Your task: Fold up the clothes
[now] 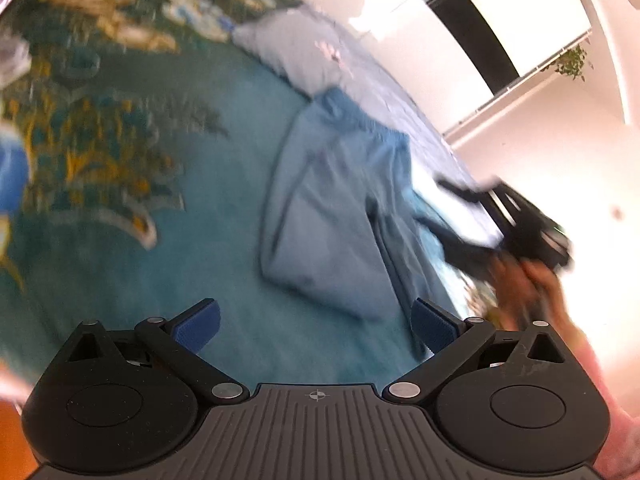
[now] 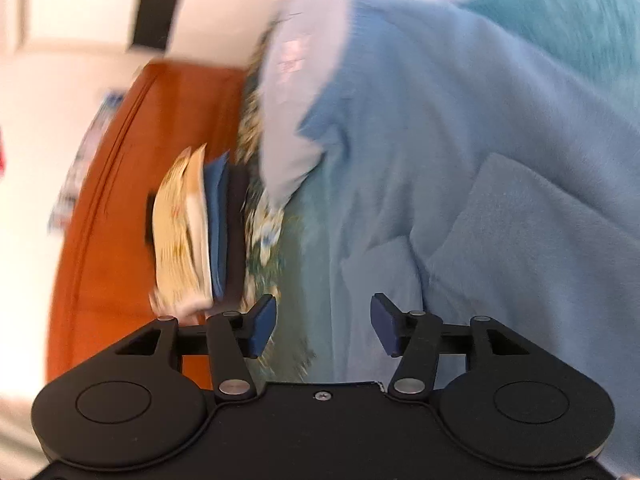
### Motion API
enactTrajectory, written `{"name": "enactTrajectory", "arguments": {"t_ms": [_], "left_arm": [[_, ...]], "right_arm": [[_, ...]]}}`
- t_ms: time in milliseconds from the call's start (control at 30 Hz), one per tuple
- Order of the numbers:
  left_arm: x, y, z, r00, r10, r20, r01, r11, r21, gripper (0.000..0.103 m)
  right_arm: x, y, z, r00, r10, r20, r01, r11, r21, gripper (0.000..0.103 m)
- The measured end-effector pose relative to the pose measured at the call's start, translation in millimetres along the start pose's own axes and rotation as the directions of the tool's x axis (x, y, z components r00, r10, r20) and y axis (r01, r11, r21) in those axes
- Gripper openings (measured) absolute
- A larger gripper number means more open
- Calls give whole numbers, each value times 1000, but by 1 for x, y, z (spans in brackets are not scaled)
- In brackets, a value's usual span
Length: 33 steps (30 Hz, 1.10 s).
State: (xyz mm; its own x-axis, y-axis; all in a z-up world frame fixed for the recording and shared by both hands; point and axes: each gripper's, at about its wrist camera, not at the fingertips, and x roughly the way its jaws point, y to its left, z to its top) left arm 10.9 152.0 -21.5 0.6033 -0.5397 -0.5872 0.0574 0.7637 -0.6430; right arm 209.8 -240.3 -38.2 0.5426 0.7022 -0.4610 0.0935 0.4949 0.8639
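right gripper motion-blurred beside garment

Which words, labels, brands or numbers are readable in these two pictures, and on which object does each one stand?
None can be read.
Pale garment: a pinkish mark, too blurred to tell whether it is text.
Paper on the wooden furniture: print blurred, unreadable.
Left gripper body: only a crosshair sign, no letters.
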Motion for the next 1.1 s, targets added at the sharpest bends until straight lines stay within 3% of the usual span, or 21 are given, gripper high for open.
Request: {"name": "enactTrajectory", "arguments": {"t_ms": [100, 167, 233, 533, 733, 867, 967, 1033, 1067, 1100], "left_arm": [[11, -8, 11, 999, 24, 24, -26, 996, 86, 96], [24, -12, 15, 1000, 21, 17, -23, 991, 136, 80], [38, -14, 17, 1000, 22, 1, -22, 983, 180, 73], [74, -15, 20, 993, 52, -107, -4, 912, 410, 46], [82, -2, 29, 989, 42, -144, 24, 901, 433, 41], [90, 4, 30, 982, -9, -190, 90, 902, 423, 37], [93, 6, 31, 981, -27, -194, 106, 906, 409, 24], [91, 9, 33, 982, -47, -184, 116, 914, 388, 18], [90, 10, 34, 982, -56, -178, 121, 918, 377, 10], [88, 10, 35, 984, -49, -170, 111, 919, 377, 8]], "right_arm": [[-15, 17, -38, 995, -55, -88, 35, 978, -207, 54], [-24, 18, -64, 987, -102, -121, 59, 947, -317, 54], [-29, 15, -87, 981, -138, -135, 77, 922, -380, 54], [-30, 12, -131, 978, -152, -144, 55, 850, -524, 53], [-15, 11, -130, 974, -158, -160, 45, 833, -552, 53], [-5, 8, -130, 971, -157, -178, 34, 835, -549, 51], [1, 5, -129, 969, -159, -190, 31, 839, -544, 35], [3, 2, -127, 968, -166, -188, 40, 844, -535, 18], [3, 0, -126, 968, -162, -189, 40, 850, -525, 15], [3, -2, -124, 970, -154, -189, 36, 858, -512, 13]]}}
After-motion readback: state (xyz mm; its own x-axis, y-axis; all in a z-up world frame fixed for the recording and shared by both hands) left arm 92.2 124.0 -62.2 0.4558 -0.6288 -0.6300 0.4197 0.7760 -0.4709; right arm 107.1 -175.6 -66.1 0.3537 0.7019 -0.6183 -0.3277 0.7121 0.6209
